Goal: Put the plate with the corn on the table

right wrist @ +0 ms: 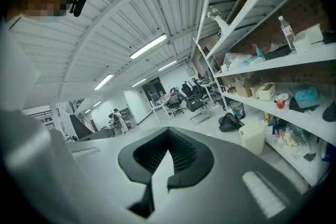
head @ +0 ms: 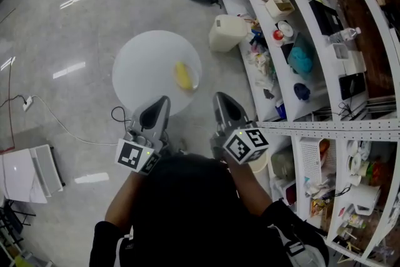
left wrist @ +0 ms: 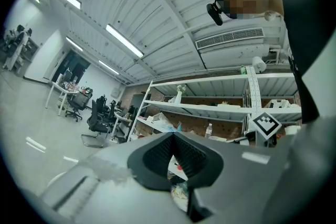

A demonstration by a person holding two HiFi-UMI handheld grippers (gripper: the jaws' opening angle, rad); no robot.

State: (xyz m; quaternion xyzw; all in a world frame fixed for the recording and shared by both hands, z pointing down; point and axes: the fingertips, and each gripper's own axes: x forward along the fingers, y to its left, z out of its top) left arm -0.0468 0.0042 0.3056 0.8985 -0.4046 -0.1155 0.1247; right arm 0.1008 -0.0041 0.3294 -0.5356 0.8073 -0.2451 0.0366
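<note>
Corn (head: pixel 183 75) on plate (head: pixel 192 80), lengthwise away from person, left hand-held gripper (head: pixel 165 99) clenched, right hand-held gripper (head: pixel 219 96) clenched

**A:** Light?
**B:** Bright and even. Strip lights (left wrist: pixel 123 40) run along the ceiling, and they throw white glare streaks on the polished floor (head: pixel 75 1).
**A:** Shadows?
**B:** Soft and faint. My dark clothing (head: pixel 187 209) reads near black.
**A:** Sharpness?
**B:** Both gripper views bend hard at the rim, with black corners. My left gripper (left wrist: pixel 173 135) and right gripper (right wrist: pixel 168 131) look soft up close; the shelves (right wrist: pixel 273 68) are crisper.
</note>
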